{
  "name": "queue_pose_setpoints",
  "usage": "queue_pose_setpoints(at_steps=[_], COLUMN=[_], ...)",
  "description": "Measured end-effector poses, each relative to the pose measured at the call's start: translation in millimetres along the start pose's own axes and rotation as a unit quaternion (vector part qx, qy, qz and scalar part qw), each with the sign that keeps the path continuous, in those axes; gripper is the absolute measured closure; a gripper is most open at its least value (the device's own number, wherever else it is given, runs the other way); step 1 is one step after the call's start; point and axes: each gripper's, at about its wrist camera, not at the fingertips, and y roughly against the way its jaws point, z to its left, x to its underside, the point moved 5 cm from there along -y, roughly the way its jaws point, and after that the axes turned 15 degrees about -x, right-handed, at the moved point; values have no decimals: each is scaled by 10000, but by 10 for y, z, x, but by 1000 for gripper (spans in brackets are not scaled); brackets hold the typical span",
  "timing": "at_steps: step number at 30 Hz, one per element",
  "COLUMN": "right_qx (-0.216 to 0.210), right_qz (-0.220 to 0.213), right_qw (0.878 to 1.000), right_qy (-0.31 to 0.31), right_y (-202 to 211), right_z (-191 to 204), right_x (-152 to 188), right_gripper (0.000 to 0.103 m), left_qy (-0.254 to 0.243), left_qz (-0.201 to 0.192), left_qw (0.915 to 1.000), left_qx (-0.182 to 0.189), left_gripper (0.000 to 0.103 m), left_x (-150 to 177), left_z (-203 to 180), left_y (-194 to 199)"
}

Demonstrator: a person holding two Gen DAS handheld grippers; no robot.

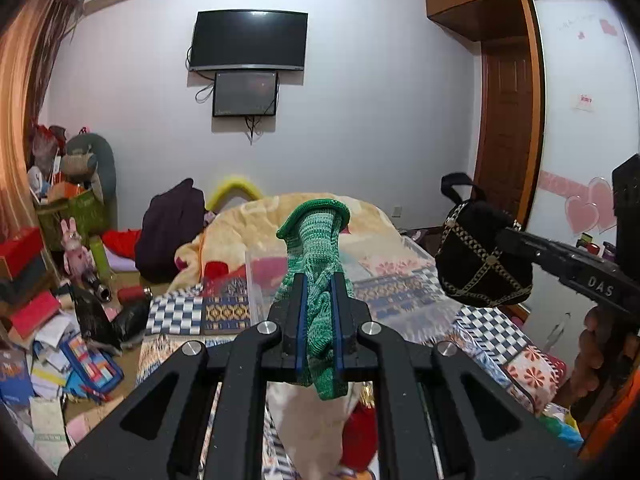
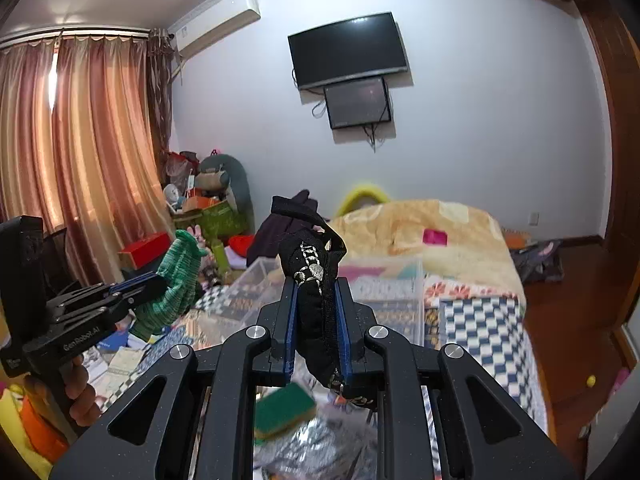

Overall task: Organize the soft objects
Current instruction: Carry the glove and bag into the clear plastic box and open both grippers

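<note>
Left gripper (image 1: 318, 280): squeezed tight on the green knit thing (image 1: 318, 248), held up in the air over the bed (image 1: 500, 344).
Right gripper (image 2: 315, 284): squeezed tight on the little black bag (image 2: 314, 280) with gold trim, also up in the air.
Clear box (image 2: 384, 284): sits on the bed, behind the black bag.
Green sponge (image 2: 284, 404): down low, under the right gripper.
TV (image 1: 248, 40): on the far wall.
</note>
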Motion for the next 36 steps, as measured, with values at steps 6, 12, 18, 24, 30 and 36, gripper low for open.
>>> queue_pose_setpoints(at_steps=[6,12,18,24,30,36], right_qx=[83,133,168,285,340,308], right_qz=[-41,137,467,920,1329,1659], right_qw=[9999,9995,9987,9953,9904,9856], right_qy=[68,238,118,-82,-150,-114], right_y=[-179,-428,-637,-835,-975,-1072], right_z=[-80,-82,-221,-366,-426,-415], right_x=[-89,-53,53,198,318,402], right_gripper=[87,87,87,87,87,87], left_qy=[-68,-177,-314,-449,-486,-504], left_qz=[131,327,548,845,1200,1398], left_qw=[9999,9993,9980,9951,9915,9889], left_qx=[1,61,-38,-239,-115,68], left_gripper=[93,93,93,93,93,93], left_x=[-133,-157,-121,10,134,197], left_z=[-71,-179,-258,-280,-285,-353], left_y=[-316,-612,-896,-1187,-1363,-1390])
